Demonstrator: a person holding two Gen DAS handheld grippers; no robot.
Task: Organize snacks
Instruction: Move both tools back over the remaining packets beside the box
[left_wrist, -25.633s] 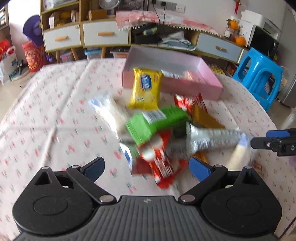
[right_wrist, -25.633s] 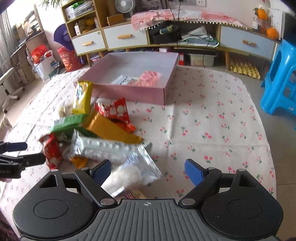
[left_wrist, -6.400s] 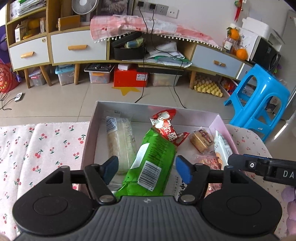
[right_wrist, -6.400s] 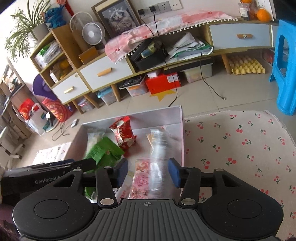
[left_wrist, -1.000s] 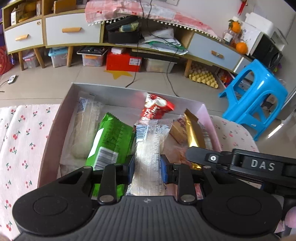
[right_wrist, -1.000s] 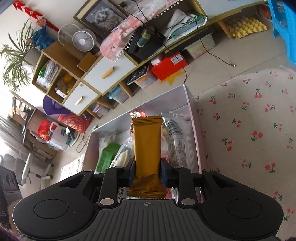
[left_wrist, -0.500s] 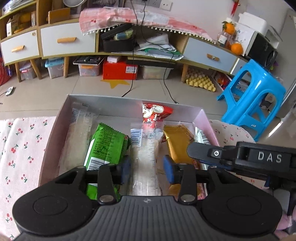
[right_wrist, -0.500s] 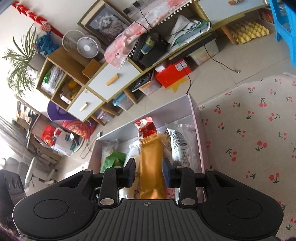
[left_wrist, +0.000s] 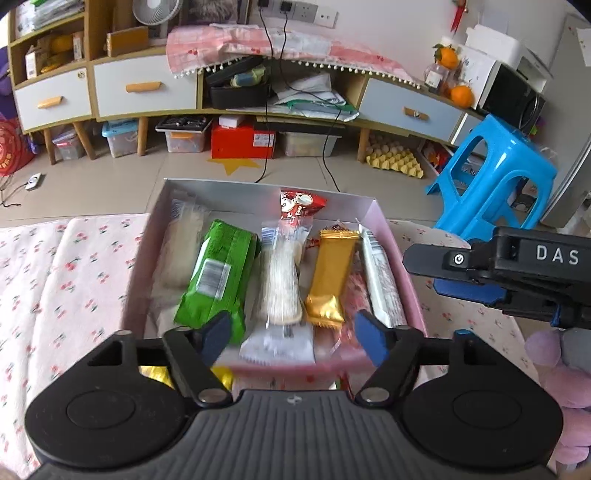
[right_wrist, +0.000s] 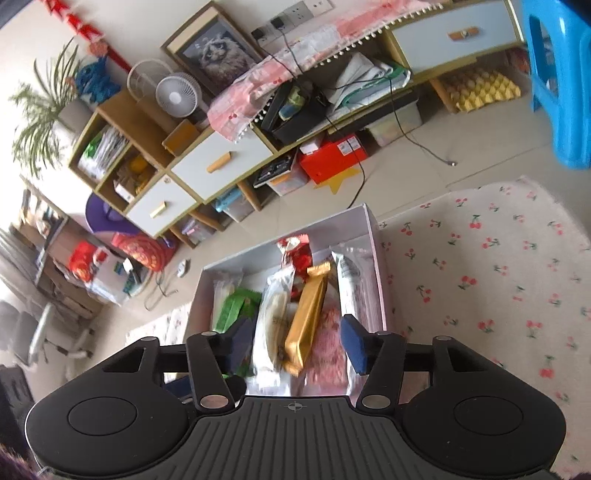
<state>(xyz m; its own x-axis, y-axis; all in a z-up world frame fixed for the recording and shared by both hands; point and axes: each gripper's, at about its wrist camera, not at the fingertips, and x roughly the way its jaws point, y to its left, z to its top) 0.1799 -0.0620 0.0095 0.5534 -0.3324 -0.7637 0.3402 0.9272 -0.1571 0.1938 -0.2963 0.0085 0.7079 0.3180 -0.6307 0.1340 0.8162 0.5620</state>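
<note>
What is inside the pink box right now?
Inside the pink box, side by side: a pale packet, green pack, clear rice-cracker pack, gold bar and white pack, with a red pack behind. Whatever lies beneath them is mostly covered.

Both grippers are black plastic: the left gripper (left_wrist: 293, 338) and right gripper (right_wrist: 293, 343) have blue pads, silver pivot screws and ribbed housings. White "DAS" lettering marks the right one's side; a purple, possibly fuzzy, sleeve (left_wrist: 554, 369) shows beside it.

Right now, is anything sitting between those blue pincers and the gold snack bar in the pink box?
Nothing visible does. The gold snack bar lies in the pink box, in plain sight between the right gripper's open jaws, which have just been opening and no longer press it. The clear packet lies beside it.
</note>
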